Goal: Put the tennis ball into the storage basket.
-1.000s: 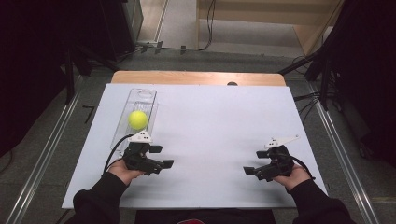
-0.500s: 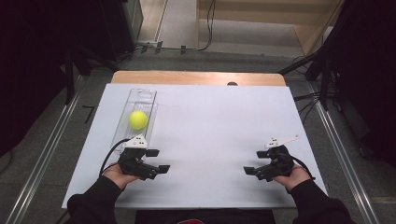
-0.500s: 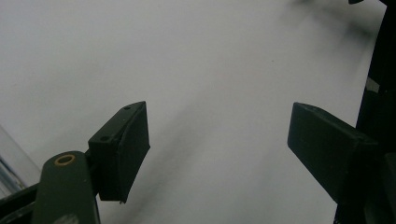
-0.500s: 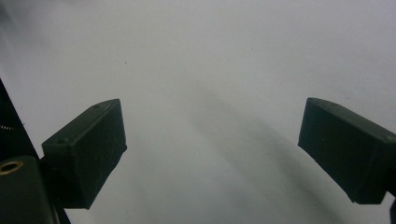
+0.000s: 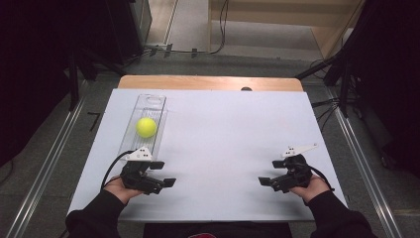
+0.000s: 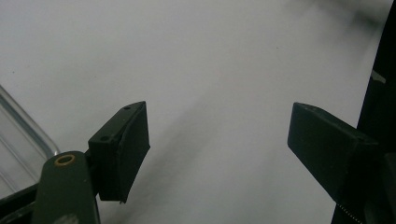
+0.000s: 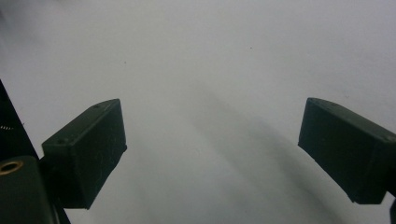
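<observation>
A yellow ball (image 5: 146, 127) lies in a long clear tray (image 5: 151, 99) on the left side of the white table top (image 5: 223, 129). My left gripper (image 5: 163, 173) sits just in front of the tray's near end, low over the table. Its jaws are open, point right and hold nothing. In the left gripper view, the left gripper (image 6: 217, 140) stands wide over bare white surface, and the clear tray's corner (image 6: 21, 140) shows at the left. My right gripper (image 5: 270, 172) rests near the front right, jaws open and pointing left. The right gripper (image 7: 212, 149) holds nothing.
A strip of wooden table (image 5: 208, 82) runs along the far edge, with a small dark object (image 5: 246, 89) on it. Metal rails (image 5: 44, 168) flank the table on both sides. Cables (image 5: 327, 106) lie on the floor at the right.
My left gripper has drawn back from the tray toward the near edge of the table, still open. The right gripper has stayed where it was.
</observation>
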Demonstrator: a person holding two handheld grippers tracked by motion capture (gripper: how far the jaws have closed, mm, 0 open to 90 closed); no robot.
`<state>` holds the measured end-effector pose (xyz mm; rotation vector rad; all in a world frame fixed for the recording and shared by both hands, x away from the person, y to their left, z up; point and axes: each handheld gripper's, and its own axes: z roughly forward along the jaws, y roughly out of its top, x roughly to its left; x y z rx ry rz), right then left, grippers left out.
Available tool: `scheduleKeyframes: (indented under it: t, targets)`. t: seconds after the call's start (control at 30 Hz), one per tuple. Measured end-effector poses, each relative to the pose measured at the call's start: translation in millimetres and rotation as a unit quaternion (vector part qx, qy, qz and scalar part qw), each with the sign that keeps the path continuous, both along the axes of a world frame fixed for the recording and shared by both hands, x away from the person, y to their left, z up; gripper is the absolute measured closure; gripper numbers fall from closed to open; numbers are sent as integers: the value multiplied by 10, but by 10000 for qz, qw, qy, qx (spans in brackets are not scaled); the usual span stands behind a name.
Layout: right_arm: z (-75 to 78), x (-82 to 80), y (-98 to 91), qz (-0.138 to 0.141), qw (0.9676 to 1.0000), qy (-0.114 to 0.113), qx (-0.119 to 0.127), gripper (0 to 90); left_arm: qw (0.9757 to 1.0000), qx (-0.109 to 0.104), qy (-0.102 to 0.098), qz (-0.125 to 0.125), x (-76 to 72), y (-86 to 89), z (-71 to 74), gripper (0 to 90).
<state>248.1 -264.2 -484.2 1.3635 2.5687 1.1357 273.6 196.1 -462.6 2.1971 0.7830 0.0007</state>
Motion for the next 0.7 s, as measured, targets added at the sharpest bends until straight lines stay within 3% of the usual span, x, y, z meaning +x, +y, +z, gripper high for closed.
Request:
scheduleKeyframes:
  t: [0.7]
  targets:
    - [-4,2,0,-24,10000,-3,-10,57,9999,65,4,88,-8,85,-10,217]
